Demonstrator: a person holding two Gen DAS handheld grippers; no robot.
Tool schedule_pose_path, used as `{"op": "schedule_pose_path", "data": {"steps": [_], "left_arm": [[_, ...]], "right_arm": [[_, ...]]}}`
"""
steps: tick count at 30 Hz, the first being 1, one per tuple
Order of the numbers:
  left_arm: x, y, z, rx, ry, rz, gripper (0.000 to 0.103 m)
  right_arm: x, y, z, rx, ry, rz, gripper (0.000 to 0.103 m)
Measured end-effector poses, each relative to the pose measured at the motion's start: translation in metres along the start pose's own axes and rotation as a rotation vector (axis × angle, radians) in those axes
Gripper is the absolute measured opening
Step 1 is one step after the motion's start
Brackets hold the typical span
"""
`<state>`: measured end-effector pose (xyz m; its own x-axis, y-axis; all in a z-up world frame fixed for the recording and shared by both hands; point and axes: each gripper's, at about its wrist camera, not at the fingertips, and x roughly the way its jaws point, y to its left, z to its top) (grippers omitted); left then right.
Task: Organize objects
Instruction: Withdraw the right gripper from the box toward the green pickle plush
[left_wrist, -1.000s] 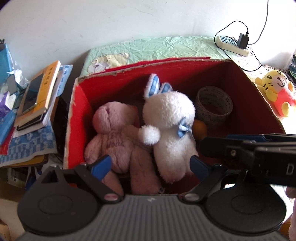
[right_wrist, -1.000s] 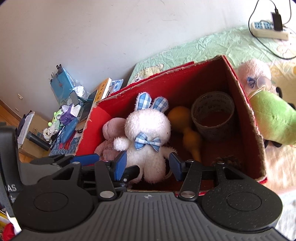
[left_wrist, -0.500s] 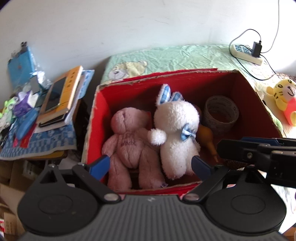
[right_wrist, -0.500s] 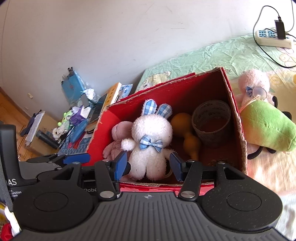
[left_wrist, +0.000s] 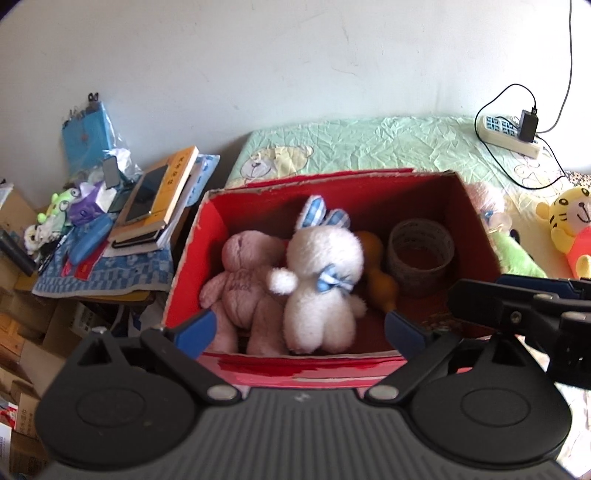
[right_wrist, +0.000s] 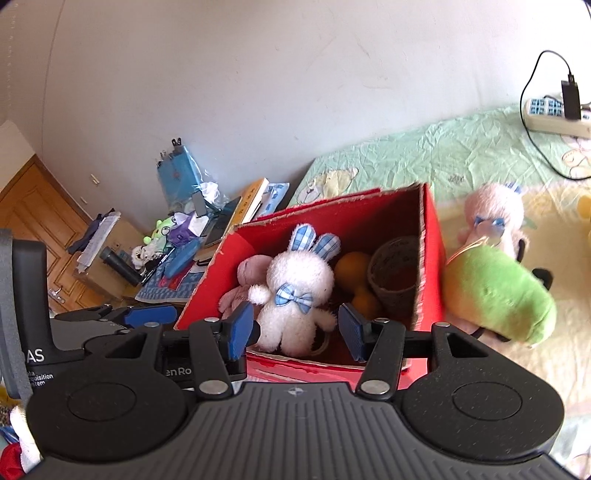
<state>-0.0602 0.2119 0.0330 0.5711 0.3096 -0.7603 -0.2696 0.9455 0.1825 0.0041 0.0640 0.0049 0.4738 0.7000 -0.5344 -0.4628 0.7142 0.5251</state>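
A red cardboard box (left_wrist: 184, 266) (right_wrist: 430, 236) stands on the bed. Inside lie a white plush rabbit (left_wrist: 321, 269) (right_wrist: 295, 288) with a blue bow, a pink teddy (left_wrist: 243, 280) (right_wrist: 245, 280), an orange gourd (left_wrist: 376, 273) (right_wrist: 351, 266) and a woven cup (left_wrist: 421, 254) (right_wrist: 395, 273). My left gripper (left_wrist: 299, 330) hangs above the box's near edge, its jaws opening, nothing between them. My right gripper (right_wrist: 297, 330) is open and empty, above the same edge. Each gripper shows at the side of the other's view.
A green plush (right_wrist: 498, 295), a pink plush (right_wrist: 495, 214) and a yellow tiger toy (left_wrist: 569, 225) lie on the bed right of the box. A power strip (left_wrist: 509, 134) with cable sits at the back. A cluttered side table with books (left_wrist: 159, 199) stands to the left.
Both grippers have drawn back and risen from the box, so more of it and the room shows. The left jaws have spread wider. The toys stay in the box.
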Motion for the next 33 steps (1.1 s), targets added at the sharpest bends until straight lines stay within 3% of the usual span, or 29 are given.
{"op": "schedule_pose_path", "data": {"steps": [9,17,33], "left_arm": [[-0.019,-0.047,0.006,-0.019,-0.041,0.022,0.100],[-0.020,-0.094,0.011,0.005,-0.023,0.017,0.100],[-0.025,-0.173,0.010,0.096,-0.016,-0.007,0.100]], "right_arm": [[-0.036,-0.031,0.009,-0.040,-0.035,-0.005,0.055],[-0.059,-0.067,0.012,-0.030,-0.039,-0.051,0.055],[-0.098,-0.141,0.001,0.106,-0.048,-0.086,0.056]]}}
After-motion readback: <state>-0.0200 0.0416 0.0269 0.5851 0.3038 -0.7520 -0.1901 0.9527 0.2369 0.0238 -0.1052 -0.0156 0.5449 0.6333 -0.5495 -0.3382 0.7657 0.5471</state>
